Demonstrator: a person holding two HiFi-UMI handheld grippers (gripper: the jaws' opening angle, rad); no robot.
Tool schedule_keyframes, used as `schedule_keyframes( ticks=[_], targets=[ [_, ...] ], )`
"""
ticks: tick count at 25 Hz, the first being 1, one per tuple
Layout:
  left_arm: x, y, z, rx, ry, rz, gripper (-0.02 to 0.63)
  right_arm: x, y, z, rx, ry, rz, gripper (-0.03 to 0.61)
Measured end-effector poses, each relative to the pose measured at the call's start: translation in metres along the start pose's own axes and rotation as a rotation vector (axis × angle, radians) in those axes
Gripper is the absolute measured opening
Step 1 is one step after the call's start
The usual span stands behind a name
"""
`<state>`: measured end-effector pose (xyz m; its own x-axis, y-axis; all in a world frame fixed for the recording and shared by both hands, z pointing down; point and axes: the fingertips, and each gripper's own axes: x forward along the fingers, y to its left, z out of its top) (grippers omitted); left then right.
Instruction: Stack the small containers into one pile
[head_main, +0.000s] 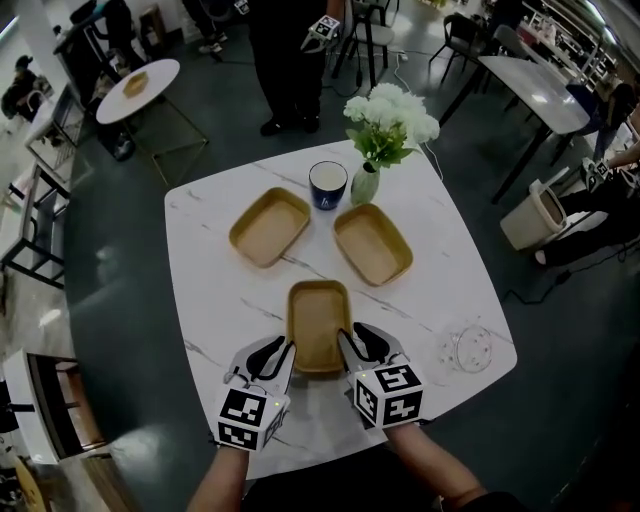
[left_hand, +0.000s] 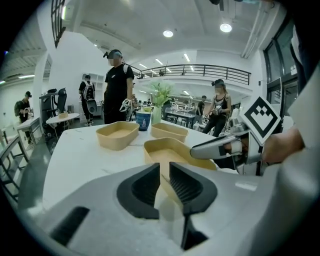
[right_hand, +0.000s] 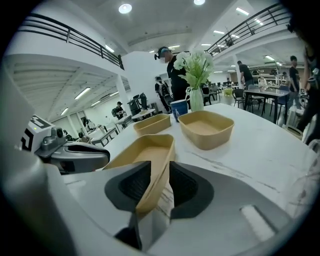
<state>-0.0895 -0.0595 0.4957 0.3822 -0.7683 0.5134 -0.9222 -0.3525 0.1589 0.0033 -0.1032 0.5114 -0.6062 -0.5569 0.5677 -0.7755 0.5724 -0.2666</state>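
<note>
Three tan containers lie on the white marble table (head_main: 220, 290). The near container (head_main: 318, 322) sits between my grippers. My left gripper (head_main: 287, 352) straddles its left rim and my right gripper (head_main: 347, 340) straddles its right rim. In the left gripper view the thin wall of the near container (left_hand: 172, 149) passes between the jaws of the left gripper (left_hand: 164, 171) with a gap showing. In the right gripper view the wall of the near container (right_hand: 145, 150) stands loose between the wide jaws of the right gripper (right_hand: 160, 172). The other two containers (head_main: 270, 226) (head_main: 372, 243) lie apart farther back.
A dark blue cup (head_main: 327, 184) and a vase of white flowers (head_main: 365, 183) stand behind the containers. A clear round lid (head_main: 468, 348) lies at the table's right corner. A person (head_main: 285, 60) stands beyond the far edge.
</note>
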Motion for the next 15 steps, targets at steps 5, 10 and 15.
schedule_keyframes(
  ticks=[5,10,15],
  targets=[
    [0.0013,-0.0040,-0.0044,-0.005,0.012,-0.017,0.066,0.0023,-0.0061,-0.0095,-0.011,0.034,-0.058,0.065],
    [0.0021,-0.0066,-0.0060,-0.003,0.020,-0.037,0.067,0.0007,-0.0097,-0.0120,-0.021,0.038,-0.092,0.018],
    [-0.0003,-0.0080,-0.0029,0.004,0.008,-0.044,0.067,-0.0010,-0.0060,-0.0088,-0.027,0.025,-0.074,0.015]
  ],
)
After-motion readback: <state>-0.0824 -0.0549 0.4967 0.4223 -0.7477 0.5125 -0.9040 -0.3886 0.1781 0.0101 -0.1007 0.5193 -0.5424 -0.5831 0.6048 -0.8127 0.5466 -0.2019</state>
